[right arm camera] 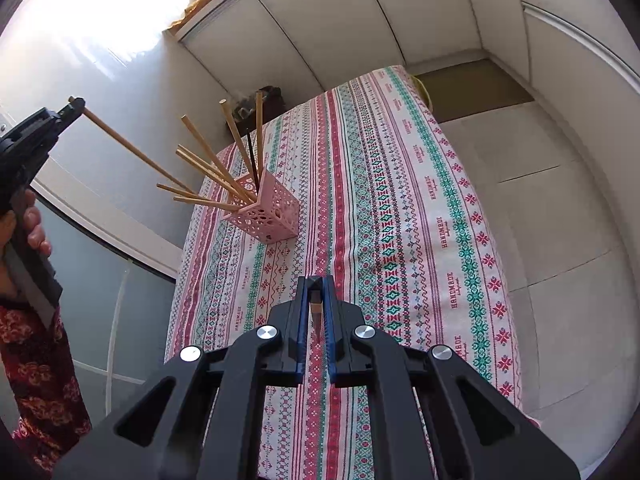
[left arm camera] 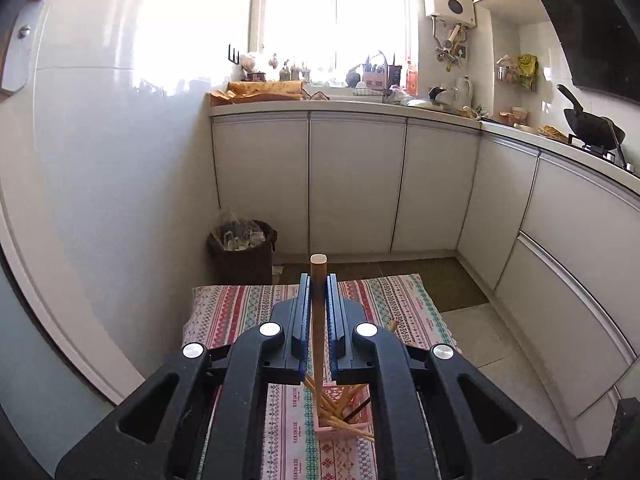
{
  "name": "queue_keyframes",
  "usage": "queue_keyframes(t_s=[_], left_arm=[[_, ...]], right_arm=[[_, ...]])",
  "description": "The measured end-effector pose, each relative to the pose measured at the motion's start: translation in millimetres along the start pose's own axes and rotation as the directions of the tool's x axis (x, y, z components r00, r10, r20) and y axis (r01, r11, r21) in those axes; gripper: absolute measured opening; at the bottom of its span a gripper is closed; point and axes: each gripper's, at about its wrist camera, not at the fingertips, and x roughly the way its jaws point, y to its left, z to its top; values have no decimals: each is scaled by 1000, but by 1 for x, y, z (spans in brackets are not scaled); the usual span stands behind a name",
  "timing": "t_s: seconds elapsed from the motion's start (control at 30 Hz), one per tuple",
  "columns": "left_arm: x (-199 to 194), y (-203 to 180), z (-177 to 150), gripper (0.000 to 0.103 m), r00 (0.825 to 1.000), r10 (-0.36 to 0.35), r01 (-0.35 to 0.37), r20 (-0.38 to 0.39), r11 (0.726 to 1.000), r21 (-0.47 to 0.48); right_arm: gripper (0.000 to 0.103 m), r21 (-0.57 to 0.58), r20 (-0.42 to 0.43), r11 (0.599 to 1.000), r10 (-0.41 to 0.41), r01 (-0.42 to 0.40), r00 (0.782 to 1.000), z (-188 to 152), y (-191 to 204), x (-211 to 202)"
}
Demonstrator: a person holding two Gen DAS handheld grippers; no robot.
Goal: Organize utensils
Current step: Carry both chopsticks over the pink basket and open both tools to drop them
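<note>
A pink perforated holder [right arm camera: 267, 213] stands on the patterned tablecloth [right arm camera: 400, 200] and holds several wooden chopsticks [right arm camera: 208, 168] and one dark one. My left gripper [left arm camera: 319, 280] is shut on a wooden chopstick [left arm camera: 318, 320] whose lower end reaches into the holder [left arm camera: 344, 412] below. In the right wrist view the left gripper [right arm camera: 76, 104] grips that chopstick's [right arm camera: 128, 146] top end, up and left of the holder. My right gripper [right arm camera: 316, 284] is shut on a dark, pointed chopstick [right arm camera: 315, 312], above the cloth in front of the holder.
White kitchen cabinets [left arm camera: 356, 184] run along the back and right. A bin [left arm camera: 242, 248] stands on the floor beyond the table's far left corner. A wok [left arm camera: 592, 128] sits on the stove at right. A glossy white wall [left arm camera: 100, 160] is at left.
</note>
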Motion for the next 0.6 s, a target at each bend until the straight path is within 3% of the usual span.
queue_keyframes(t_s=[0.2,0.33,0.4,0.5,0.6], left_arm=[[27,7,-14,7,999,-8,7,-49,999,-35],[41,18,-31,10,990,-60,48,-131,994,-93],[32,24,-36,22,990,-61,47,-129,993,-108],[0,35,-38,40,996,-62,52,-65,988,-148],[-35,45,-42,51,1000,-29,29,5,982,-186]], right_arm=[[7,1,16,1000,23,-23,1000,1,0,-6],[8,-11,45,999,35,-35,998,3,7,-13],[7,-8,62,1000,31,-30,998,4,10,-15],[7,8,81,1000,23,-24,996,10,15,-17],[7,16,121,1000,20,-22,992,22,24,-22]])
